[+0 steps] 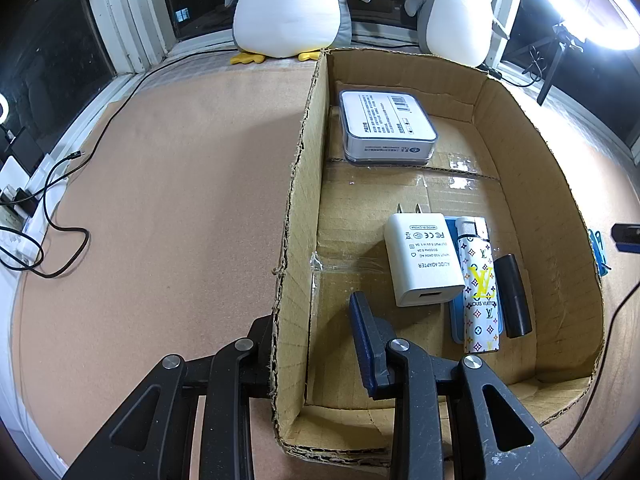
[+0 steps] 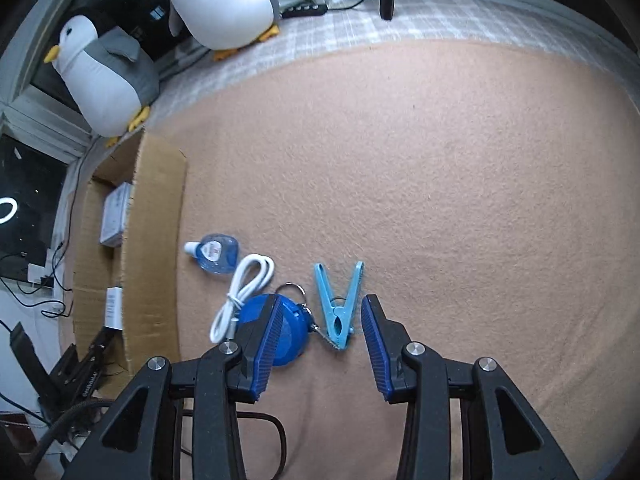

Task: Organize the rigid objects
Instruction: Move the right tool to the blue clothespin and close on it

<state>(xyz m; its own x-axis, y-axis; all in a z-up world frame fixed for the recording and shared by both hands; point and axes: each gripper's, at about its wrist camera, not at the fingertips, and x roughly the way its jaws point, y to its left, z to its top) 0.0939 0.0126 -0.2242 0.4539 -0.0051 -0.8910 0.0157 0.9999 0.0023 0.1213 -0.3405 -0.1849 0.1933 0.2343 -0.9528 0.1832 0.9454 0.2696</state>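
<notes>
An open cardboard box point(image 1: 520, 128) holds a white packaged box point(image 1: 388, 128), a white AC adapter point(image 1: 424, 260), a patterned lighter point(image 1: 480, 284), a black cylinder point(image 1: 514, 296) and a blue flat item point(image 1: 454, 312) under them. My left gripper point(image 1: 310, 312) is open and straddles the box's left wall, one finger outside, one inside. In the right wrist view, my right gripper point(image 2: 322, 308) is open low over a light blue clothespin point(image 2: 340, 304), which lies between its fingers. Beside it lie a blue round keychain item point(image 2: 292, 336), a white cable point(image 2: 240, 296) and a small blue bottle point(image 2: 216, 252), next to the box point(image 2: 156, 240).
Two penguin plush toys point(image 1: 288, 8) point(image 1: 460, 12) sit at the back by the window. Black cables point(image 1: 60, 208) trail along the left edge of the felt mat point(image 1: 180, 200). A tripod and ring light point(image 1: 560, 48) stand at the back right.
</notes>
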